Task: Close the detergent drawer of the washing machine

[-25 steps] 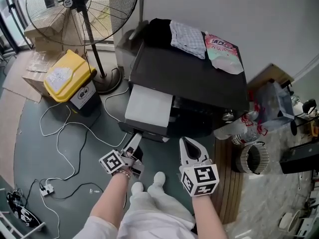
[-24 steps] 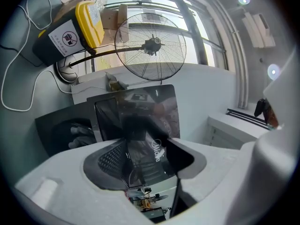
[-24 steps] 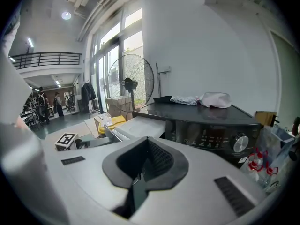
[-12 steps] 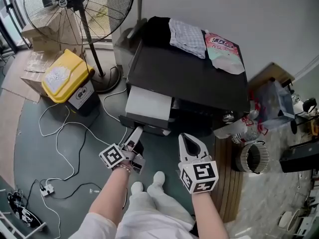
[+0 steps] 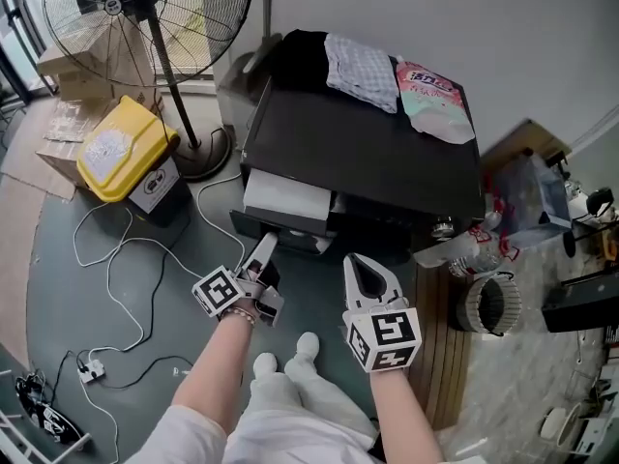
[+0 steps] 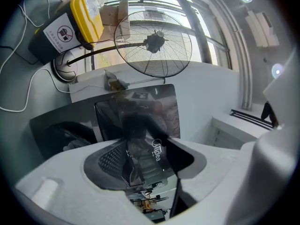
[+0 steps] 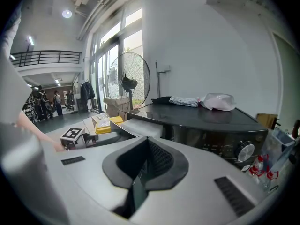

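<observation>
A black washing machine (image 5: 368,153) stands ahead of me, and its detergent drawer (image 5: 285,201) sticks partway out at the front left, white inside. My left gripper (image 5: 265,247) is turned on its side at the drawer's front. In the left gripper view the glossy drawer front (image 6: 140,107) sits between the jaws of the left gripper (image 6: 140,144), which are closed on it. My right gripper (image 5: 360,262) hangs shut and holds nothing, a little in front of the machine. The right gripper view shows the right gripper (image 7: 146,142) with the drawer (image 7: 140,123) and machine (image 7: 201,116) beyond it.
A standing fan (image 5: 145,8) and a yellow-lidded bin (image 5: 121,148) are to the left, with cables (image 5: 126,259) across the floor. A cloth (image 5: 363,71) and a pink pouch (image 5: 430,95) lie on the machine. Bottles (image 5: 464,249) and a wire basket (image 5: 488,307) crowd the right.
The drawer has slid further into the machine, with less of its white inside showing. My left gripper moved forward with it. The right gripper barely shifted.
</observation>
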Demonstrator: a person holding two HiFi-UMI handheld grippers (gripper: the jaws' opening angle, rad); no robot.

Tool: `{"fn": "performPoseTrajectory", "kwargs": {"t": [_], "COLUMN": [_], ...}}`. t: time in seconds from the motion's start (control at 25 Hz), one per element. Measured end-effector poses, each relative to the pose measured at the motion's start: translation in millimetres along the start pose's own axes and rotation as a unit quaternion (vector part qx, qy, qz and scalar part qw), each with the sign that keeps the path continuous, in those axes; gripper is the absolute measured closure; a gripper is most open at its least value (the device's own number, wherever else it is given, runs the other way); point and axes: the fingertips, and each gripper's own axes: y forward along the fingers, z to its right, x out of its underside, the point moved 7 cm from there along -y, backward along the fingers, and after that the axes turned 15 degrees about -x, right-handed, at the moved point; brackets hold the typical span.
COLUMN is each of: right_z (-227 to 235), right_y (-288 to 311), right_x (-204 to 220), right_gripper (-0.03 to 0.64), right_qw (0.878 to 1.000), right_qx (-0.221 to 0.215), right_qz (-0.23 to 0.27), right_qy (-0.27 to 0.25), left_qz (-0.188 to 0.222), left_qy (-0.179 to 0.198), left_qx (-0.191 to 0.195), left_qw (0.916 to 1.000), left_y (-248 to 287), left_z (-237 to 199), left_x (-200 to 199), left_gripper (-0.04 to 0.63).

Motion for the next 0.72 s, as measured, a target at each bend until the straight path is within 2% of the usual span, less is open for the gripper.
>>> {"fn": "performPoseTrajectory", "kwargs": {"t": [0.32,0.72], "right_z": [7,33], "right_y": [6,10], "right_x": [-1,-6], "right_gripper": [0.617,0.617], "right_qw": [1.000,1.000], "right_qx": [0.000,-0.023], "right_qz": [-0.001,0.006], "right_qy": [0.008,0.004], "left_qz": [0.002,0.041], "left_qy": [-0.005,-0.015], "left_qx": [-0.006,-0.027], "left_qw": [1.0000,0.9987], "left_y": [9,26], "left_z": [1,2], "left_x": [-3,-7], "left_gripper": [0.333,0.334]}}
